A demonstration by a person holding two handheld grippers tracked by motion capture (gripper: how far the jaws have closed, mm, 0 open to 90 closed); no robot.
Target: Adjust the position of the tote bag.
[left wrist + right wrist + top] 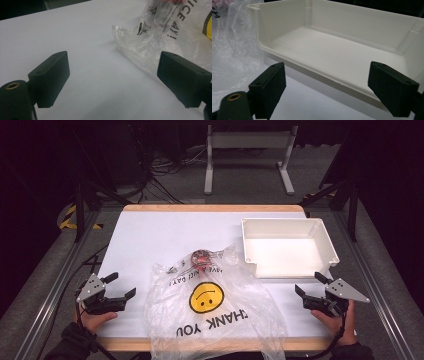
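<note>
White table top (150,235) fills the middle of the high view, w/ a wooden strip along its far and near edges. On it, lower centre, lies the clear plastic bag (210,305), crumpled, smiley print up, lettering facing away from the person; its long axis runs from bottom centre of the frame up toward the middle, where something red (200,257) sits inside the bag's far end. White bin (320,237), empty, stands upper right of the bag, just beside its far corner, not clearly touching.

Left gripper (121,286) at lower left, jaws apart, nothing between them; bag lies to its right, near. In the left gripper view the bag's edge (140,47) is ahead and right of the jaws, apart from them.

Right gripper (310,286) at lower right, jaws also apart and empty; it points toward the bin's near wall (317,72), bag (234,57) off to the left in its own view.

Judgement: both sit about equally near the bag, one each side; the red thing is closer to centre, slightly nearer the left side.
</note>
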